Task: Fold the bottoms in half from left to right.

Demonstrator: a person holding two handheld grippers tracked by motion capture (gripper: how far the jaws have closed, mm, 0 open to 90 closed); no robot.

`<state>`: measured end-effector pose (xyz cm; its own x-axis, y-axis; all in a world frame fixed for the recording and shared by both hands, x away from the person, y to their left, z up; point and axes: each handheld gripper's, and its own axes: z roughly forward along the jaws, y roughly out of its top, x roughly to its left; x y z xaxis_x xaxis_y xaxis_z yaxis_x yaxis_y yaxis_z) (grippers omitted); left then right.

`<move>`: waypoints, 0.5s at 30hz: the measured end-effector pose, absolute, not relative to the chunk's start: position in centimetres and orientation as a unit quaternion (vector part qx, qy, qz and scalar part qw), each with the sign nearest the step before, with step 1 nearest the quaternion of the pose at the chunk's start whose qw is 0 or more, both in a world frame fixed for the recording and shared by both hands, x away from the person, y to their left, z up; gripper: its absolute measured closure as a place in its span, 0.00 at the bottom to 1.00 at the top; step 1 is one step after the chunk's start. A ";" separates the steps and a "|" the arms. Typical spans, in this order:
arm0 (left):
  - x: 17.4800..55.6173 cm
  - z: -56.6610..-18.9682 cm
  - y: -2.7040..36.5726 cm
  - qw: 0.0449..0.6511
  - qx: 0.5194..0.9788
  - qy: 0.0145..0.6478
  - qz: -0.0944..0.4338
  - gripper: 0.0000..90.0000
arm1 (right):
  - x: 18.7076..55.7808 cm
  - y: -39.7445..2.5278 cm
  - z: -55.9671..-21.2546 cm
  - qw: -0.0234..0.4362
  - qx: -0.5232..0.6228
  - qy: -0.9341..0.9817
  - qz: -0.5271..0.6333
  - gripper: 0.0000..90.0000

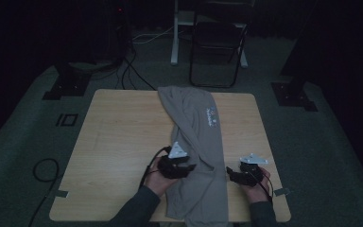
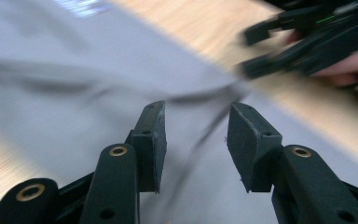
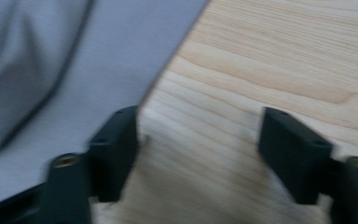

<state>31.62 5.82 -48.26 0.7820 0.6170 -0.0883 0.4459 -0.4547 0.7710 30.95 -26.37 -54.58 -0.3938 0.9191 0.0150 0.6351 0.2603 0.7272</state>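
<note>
- Currently: grey garment (image 1: 196, 142) lies lengthwise down the middle of the wooden table (image 1: 118, 142), from the far edge to the near edge, where its lower end hangs slightly over.
- Small printed logo (image 1: 211, 116) sits on the garment's far half, toward its right edge.
- Left gripper (image 1: 186, 166) sits at the garment's left edge, near half, jaws pointing right, over the cloth. Person's left hand (image 1: 158, 175) holds it from behind.
- Left gripper view: jaws spread, clear gap between pads, nothing pinched. Grey cloth with a dark fold line (image 2: 205, 135) lies beneath and beyond them. Blurred.
- Right gripper (image 1: 231, 174) is just beside the garment's right edge, near half, jaws pointing left at it. Right hand (image 1: 257, 182) wraps it.
- Right gripper view: jaws wide apart, holding nothing. One fingertip (image 3: 116, 140) sits right at the cloth edge; the other (image 3: 291, 144) is over bare wood. Cannot tell if it touches the cloth.
- Garment edge (image 3: 168, 70) runs diagonally through that view, grey cloth on one side, wood grain on the other.
- Grippers face each other across the garment's near half, level with each other.
- Beyond the table's far edge: a dark folding chair (image 1: 217, 47) on the floor, cables (image 1: 132, 71) to its left.
</note>
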 end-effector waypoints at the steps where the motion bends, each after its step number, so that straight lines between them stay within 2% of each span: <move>1: 31.6 -48.7 6.9 0.411 0.844 0.326 0.108 0.64 | 30.8 -26.1 -54.4 0.207 0.504 0.765 0.343 0.39; 5: 31.1 -50.8 10.9 0.388 0.837 0.361 0.138 0.64 | 30.1 -24.4 -52.7 0.215 0.469 0.771 0.374 0.47; 9: 30.6 -52.3 13.7 0.372 0.825 0.395 0.158 0.64 | 29.2 -21.9 -51.0 0.203 0.425 0.779 0.414 0.54; 13: 30.4 -53.2 15.2 0.372 0.814 0.411 0.172 0.63 | 28.6 -19.3 -50.7 0.172 0.388 0.800 0.424 0.55; 15: 30.4 -53.7 15.7 0.377 0.806 0.424 0.168 0.63 | 28.5 -18.1 -51.0 0.166 0.366 0.815 0.417 0.52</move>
